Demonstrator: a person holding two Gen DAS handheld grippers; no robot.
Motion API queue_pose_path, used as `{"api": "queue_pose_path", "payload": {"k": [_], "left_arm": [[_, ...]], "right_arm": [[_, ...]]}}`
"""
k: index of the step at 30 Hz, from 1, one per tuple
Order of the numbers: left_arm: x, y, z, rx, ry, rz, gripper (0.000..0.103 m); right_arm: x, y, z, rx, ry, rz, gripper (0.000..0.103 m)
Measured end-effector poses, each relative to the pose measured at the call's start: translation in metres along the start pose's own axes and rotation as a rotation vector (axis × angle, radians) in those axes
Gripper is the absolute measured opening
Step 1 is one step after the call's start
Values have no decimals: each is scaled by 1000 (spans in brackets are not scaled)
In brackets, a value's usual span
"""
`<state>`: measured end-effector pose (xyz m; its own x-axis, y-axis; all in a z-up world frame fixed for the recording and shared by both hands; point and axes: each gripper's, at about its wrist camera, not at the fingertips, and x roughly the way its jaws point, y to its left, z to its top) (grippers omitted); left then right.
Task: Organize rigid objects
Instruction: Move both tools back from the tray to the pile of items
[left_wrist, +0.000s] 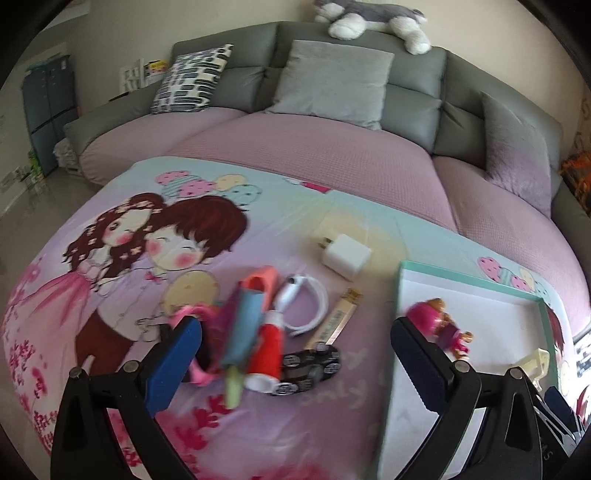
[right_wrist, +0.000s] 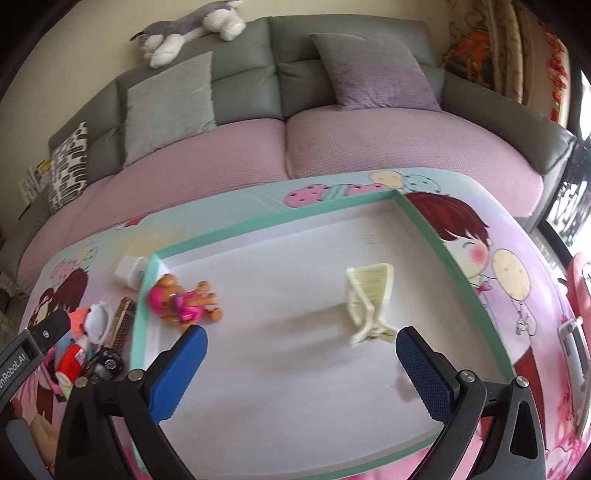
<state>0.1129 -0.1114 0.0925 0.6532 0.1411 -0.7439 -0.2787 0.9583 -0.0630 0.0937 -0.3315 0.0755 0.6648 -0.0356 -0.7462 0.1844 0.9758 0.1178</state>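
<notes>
Tray floor (right_wrist: 295, 369): mostly bare, wide passage between toy figure (right_wrist: 184, 301) near left wall and cream clip (right_wrist: 369, 302) toward right.
Tray rim (right_wrist: 258, 225): raised green edge all round, barring level entry.
Pile left of tray (left_wrist: 258, 332): tube, cable, strip and pink pieces crowded together, touching, little room between.
White charger (left_wrist: 345, 254): apart from pile, bare cloth around.
Far cloth (left_wrist: 295, 192): unobstructed up to sofa.
</notes>
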Motion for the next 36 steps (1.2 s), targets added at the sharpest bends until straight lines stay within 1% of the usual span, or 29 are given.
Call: {"api": "queue_pose_path", "payload": {"k": [4,7,13,17,20,26,29,33,36], "left_arm": [[1,30,-1,-74,15,53,102],[2,47,-1,-128,26,70,102],[0,69,-3,-196,44,72,102],[4,85,-6,-240,60,70,102],[7,95,-9,-270,61,61,102],[20,108,-14,-287,86,74,102],[23,111,-16,-285,94,83,102],[25,114,-17,-259,104,103,102],[26,117,-17,-241,116,116,102]], "right_arm": [[-3,24,-2,-44,-5,67,103],[-4,40,-5,-78,-3,91,103],[-2,64,-13,-140,11,116,103],[-3,76,-17,-160,13,148,103],[-4,81,-20,-169,14,152,103],[-1,87,-22,-169,17,156,103],[-2,86,-21,-154,18,175,103],[-2,88,-21,-144,16,199,103],[-2,94,-23,-144,22,239,103]]}}
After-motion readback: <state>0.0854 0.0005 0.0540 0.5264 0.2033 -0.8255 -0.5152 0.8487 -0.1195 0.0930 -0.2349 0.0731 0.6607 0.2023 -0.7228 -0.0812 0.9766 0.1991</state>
